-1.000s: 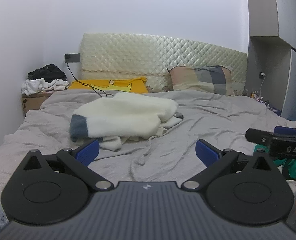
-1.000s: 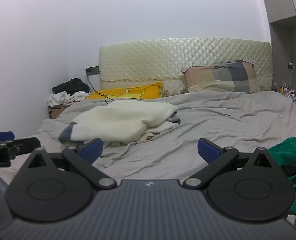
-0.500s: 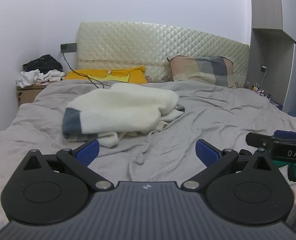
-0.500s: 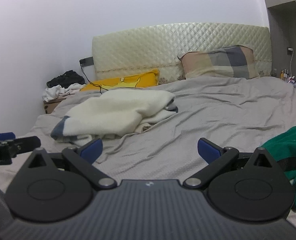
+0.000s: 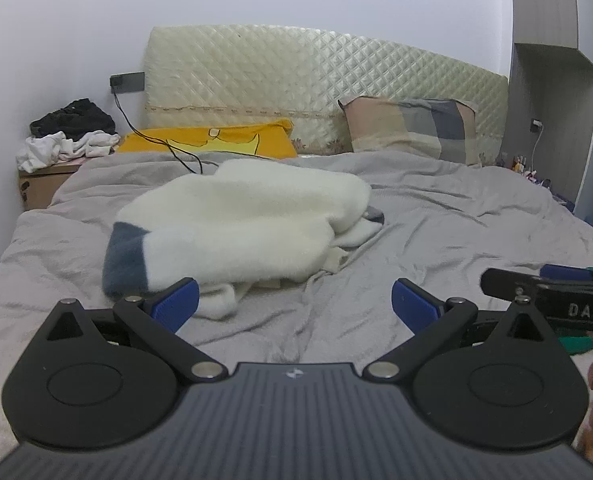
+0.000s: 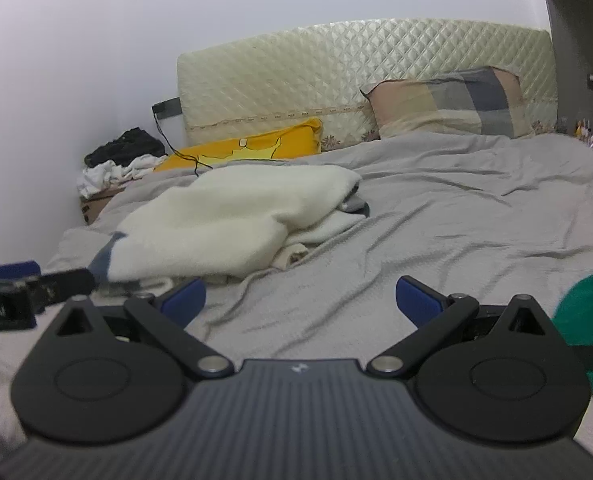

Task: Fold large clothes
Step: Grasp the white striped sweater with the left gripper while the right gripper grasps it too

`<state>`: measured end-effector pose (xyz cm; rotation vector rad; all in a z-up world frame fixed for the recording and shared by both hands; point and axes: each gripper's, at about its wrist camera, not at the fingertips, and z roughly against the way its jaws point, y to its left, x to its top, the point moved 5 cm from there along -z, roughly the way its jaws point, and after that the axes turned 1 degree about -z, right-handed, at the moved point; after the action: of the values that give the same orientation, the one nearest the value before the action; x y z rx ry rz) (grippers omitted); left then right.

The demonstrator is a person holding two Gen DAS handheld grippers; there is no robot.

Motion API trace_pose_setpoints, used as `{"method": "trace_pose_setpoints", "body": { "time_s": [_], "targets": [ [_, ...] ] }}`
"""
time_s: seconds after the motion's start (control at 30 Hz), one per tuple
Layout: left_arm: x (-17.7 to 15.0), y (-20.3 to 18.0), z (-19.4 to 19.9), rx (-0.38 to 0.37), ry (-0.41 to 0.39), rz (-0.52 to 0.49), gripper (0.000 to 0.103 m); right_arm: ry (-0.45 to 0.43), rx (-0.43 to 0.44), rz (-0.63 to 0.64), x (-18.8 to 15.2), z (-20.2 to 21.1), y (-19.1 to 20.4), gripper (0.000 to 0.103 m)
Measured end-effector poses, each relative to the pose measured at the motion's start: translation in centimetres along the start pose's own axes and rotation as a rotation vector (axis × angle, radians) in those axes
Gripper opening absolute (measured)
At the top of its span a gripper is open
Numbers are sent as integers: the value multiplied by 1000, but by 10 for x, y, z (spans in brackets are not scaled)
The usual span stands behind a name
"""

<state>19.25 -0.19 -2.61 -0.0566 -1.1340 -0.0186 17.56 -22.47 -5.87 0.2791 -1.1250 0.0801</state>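
Lying bunched toward the left side of the bed (image 5: 476, 216), the cream sweater (image 5: 248, 216) looks roughly gathered, not neatly folded, and a green garment (image 6: 584, 308) waits at the right edge. Left gripper (image 5: 294, 300) and right gripper (image 6: 300, 294) hover with fingers spread apart, holding nothing; folding seems barely begun.

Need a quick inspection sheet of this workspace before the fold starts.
Surface: bed with a wrinkled grey sheet.
Job's things: cream sweater bunched left of centre; green garment at the right edge.
Clutter: yellow pillow, plaid pillow, clothes pile on a box.
Grippers: left gripper and right gripper open, holding nothing.
Cables: black cable from the wall socket onto the bed.
Surroundings: quilted headboard, white wall.
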Motion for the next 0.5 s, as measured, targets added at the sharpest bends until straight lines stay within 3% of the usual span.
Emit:
{"method": "trace_pose_setpoints", "body": {
  "time_s": [0.13, 0.27, 0.5],
  "targets": [
    [12, 10, -31, 5, 2, -9, 103, 18, 20, -43, 8, -32, 0, 103],
    [16, 23, -69, -8, 57, 18, 103, 33, 45, -116, 12, -63, -6, 103],
    [10, 52, -140, 7, 125, 119, 103, 55, 61, -232, 7, -115, -24, 103]
  ]
}}
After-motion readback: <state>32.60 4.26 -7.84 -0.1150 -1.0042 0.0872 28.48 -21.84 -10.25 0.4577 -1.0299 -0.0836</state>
